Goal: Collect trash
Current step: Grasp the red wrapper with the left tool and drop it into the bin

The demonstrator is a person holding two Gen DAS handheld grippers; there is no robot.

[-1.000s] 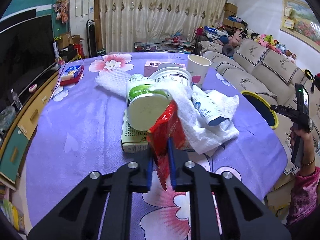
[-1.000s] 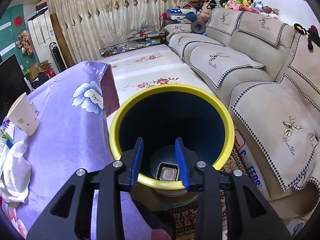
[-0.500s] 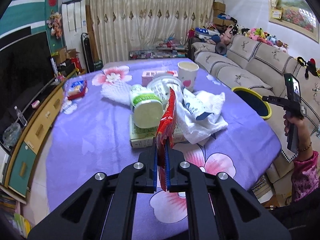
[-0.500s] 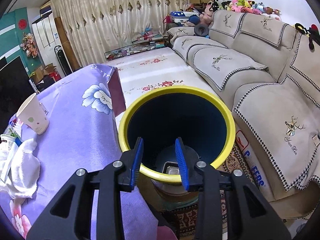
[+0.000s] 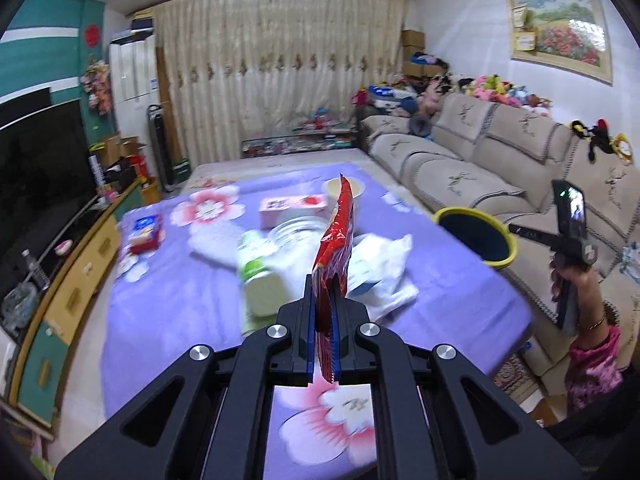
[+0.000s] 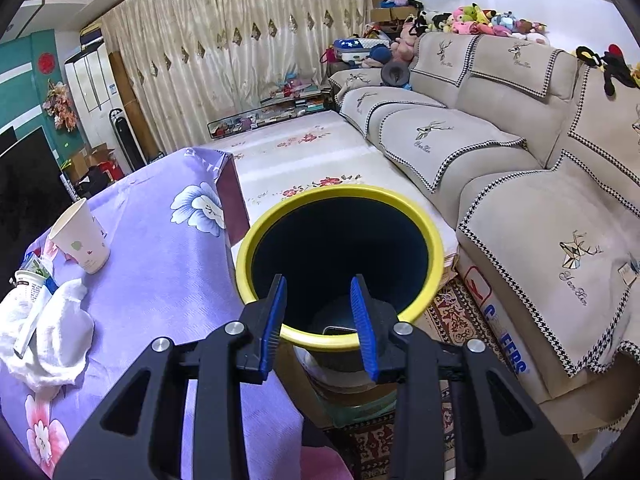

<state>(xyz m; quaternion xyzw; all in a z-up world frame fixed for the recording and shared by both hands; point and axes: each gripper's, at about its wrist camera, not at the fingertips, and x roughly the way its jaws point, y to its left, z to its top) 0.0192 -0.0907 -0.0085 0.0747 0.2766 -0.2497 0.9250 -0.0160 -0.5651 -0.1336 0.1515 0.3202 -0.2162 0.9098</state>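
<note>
My left gripper (image 5: 324,294) is shut on a red snack wrapper (image 5: 338,232), which stands on edge above the purple flowered tablecloth (image 5: 172,320). The wrapper hangs clear of the trash pile below it: a green-capped bottle (image 5: 260,280), a white tub (image 5: 296,236) and a white cloth (image 5: 384,264). My right gripper (image 6: 319,284) is open with nothing between its blue pads and hovers over the near rim of the yellow-rimmed dark bin (image 6: 340,192). The bin (image 5: 502,262) stands past the table's right edge. Something dark lies at its bottom, mostly hidden.
A paper cup (image 6: 82,240) and the white cloth (image 6: 52,328) lie near the table's bin side. A pink box (image 5: 292,208) and a red-blue pack (image 5: 146,232) sit further off. A beige sofa (image 6: 500,152) runs behind the bin. A person's hand (image 5: 576,280) holds the right gripper.
The left gripper has closed fully on the red wrapper and lifted it up and back from the pile. The right gripper has drawn back slightly from the bin, still open.
</note>
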